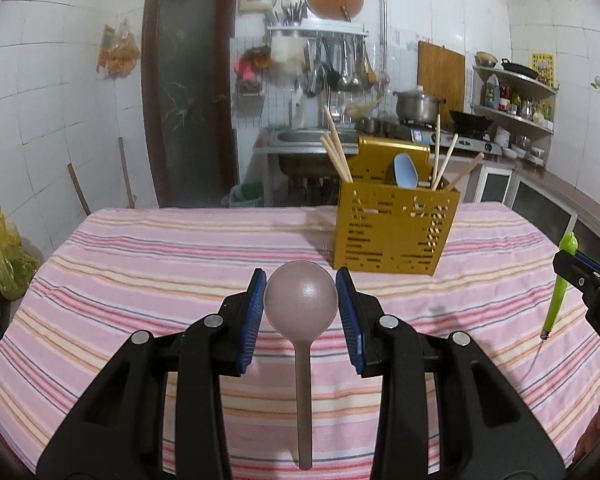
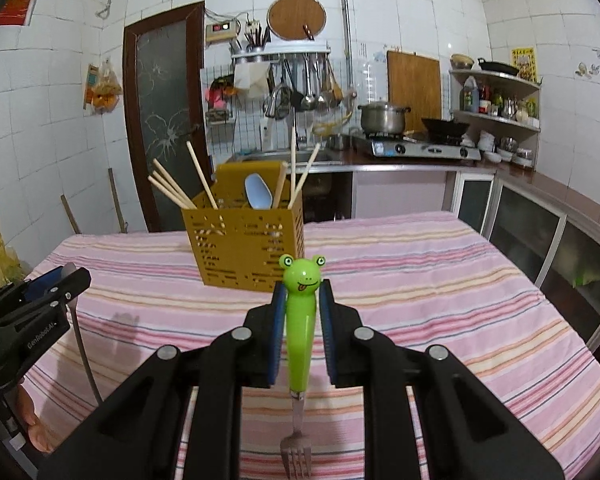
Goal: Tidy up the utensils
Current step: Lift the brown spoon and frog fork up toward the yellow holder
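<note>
My left gripper (image 1: 301, 292) is shut on the round bowl of a mauve spoon (image 1: 301, 296); its handle hangs down toward the camera above the striped cloth. My right gripper (image 2: 303, 300) is shut on the green frog-headed handle of a fork (image 2: 300, 320), tines hanging low toward the camera. A yellow perforated utensil holder (image 1: 394, 226) (image 2: 242, 252) stands on the table ahead of both grippers, apart from them. It holds several wooden chopsticks (image 2: 172, 190) and a pale blue spoon (image 2: 258, 191). The left wrist view shows the fork (image 1: 558, 288) at the right edge.
A pink striped cloth (image 1: 180, 264) (image 2: 420, 280) covers the table. Behind it are a sink, a gas stove with a steel pot (image 2: 382, 118), hanging ladles and a corner shelf. A yellow plastic bag (image 1: 4, 256) sits off the left table edge. A dark door stands at back left.
</note>
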The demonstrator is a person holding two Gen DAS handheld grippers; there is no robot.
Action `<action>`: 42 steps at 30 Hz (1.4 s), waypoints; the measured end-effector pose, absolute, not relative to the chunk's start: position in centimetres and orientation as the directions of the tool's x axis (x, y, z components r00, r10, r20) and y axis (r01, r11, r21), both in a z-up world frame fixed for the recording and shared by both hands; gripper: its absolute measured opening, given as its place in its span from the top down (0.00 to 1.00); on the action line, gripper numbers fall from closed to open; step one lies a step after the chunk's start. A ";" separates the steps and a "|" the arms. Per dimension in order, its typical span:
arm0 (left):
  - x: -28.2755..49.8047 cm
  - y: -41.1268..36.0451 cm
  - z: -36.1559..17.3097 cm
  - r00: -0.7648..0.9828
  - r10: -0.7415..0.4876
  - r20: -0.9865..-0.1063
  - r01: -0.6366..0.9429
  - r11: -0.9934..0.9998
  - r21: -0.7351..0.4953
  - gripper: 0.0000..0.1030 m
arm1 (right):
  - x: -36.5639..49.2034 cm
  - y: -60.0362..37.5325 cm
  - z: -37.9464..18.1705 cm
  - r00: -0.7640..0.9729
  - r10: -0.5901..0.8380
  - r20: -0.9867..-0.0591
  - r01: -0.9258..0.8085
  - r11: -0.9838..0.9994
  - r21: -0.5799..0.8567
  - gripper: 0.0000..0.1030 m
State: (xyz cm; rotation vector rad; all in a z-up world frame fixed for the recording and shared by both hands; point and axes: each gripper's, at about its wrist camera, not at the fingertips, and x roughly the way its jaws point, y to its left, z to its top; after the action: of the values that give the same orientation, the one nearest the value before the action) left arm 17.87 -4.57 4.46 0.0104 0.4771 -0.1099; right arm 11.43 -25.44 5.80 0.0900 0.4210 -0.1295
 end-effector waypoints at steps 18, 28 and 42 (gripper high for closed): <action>19.5 -3.0 7.1 0.914 -0.106 -0.392 0.091 0.994 -0.057 0.66 | 12.7 -25.3 7.8 0.936 -0.100 -0.338 0.131 0.989 0.069 0.83; 20.0 -3.3 8.1 0.920 -0.127 -0.370 0.115 0.992 -0.055 0.66 | 13.6 -25.6 8.1 0.935 -0.094 -0.342 0.126 0.989 0.072 0.83; 23.0 -5.4 16.8 0.948 -0.218 -0.231 0.203 0.975 -0.090 0.66 | 16.2 -26.0 15.3 0.966 -0.071 -0.248 0.098 0.990 0.097 0.83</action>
State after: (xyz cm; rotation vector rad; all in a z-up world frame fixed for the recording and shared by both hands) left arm 23.03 -5.44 16.84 -0.0649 0.2424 -0.2146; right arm 16.23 -26.02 15.25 0.1094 0.2469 -0.0861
